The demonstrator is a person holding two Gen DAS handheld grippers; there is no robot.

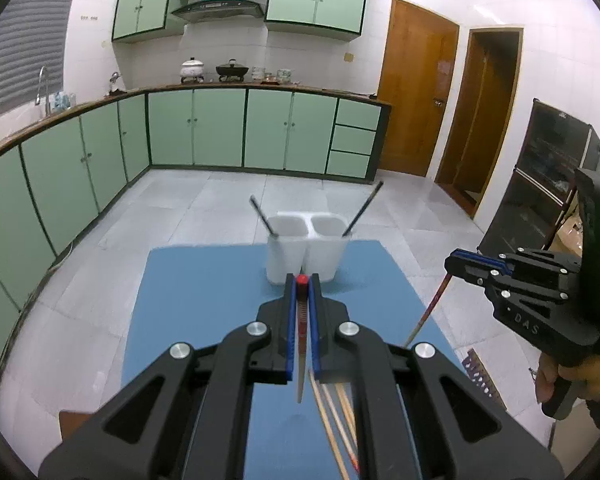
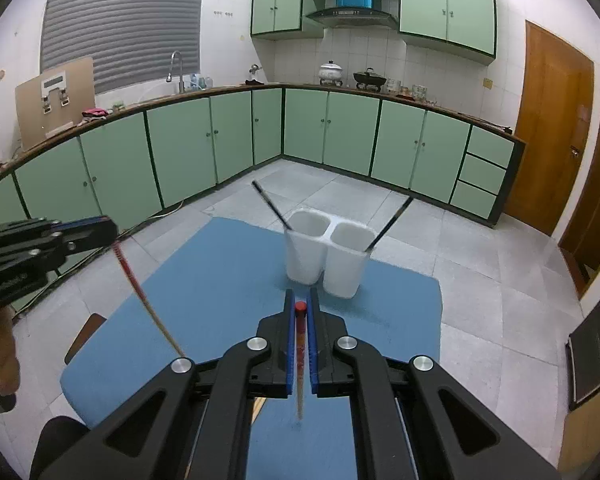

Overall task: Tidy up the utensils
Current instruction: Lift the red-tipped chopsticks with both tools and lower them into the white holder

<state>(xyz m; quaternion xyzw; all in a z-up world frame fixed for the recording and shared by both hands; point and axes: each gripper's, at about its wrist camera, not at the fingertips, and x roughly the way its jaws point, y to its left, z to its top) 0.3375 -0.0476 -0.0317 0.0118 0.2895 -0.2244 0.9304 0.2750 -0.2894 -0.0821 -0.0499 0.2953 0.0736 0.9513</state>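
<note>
Blue mat (image 1: 204, 300) (image 2: 204, 280) covering table top, kitchen floor beyond on far and both sides. Green cabinets (image 1: 196, 128) (image 2: 180, 144) along far wall, w/ pots on counter.

White twin-cup holder (image 1: 306, 252) (image 2: 326, 258) upright at far centre of mat, two compartments side by side. One black chopstick (image 1: 262, 216) (image 2: 272, 210) in left cup, leaning left; second black chopstick (image 1: 362, 210) (image 2: 388, 224) in right cup, leaning right. Tops well apart.

Left gripper (image 1: 302, 280) (image 2: 108, 230) above mat, near side of holder, raised. Jaws pinching red-capped chopstick (image 1: 301, 332) (image 2: 140, 292) close to cap end; pale tip hanging down toward mat, clear of it in right wrist view.

Right gripper (image 2: 300, 306) (image 1: 452, 262) at right of left one, approx. same height, near side of holder. Jaws pinching second red-capped chopstick (image 2: 300, 352) (image 1: 428, 312) near cap, tip pointing down toward mat. Contact w/ mat: cannot tell.

Loose chopsticks (image 1: 336, 420) lying on mat at near edge, partly hidden under left gripper body; count unclear.
</note>
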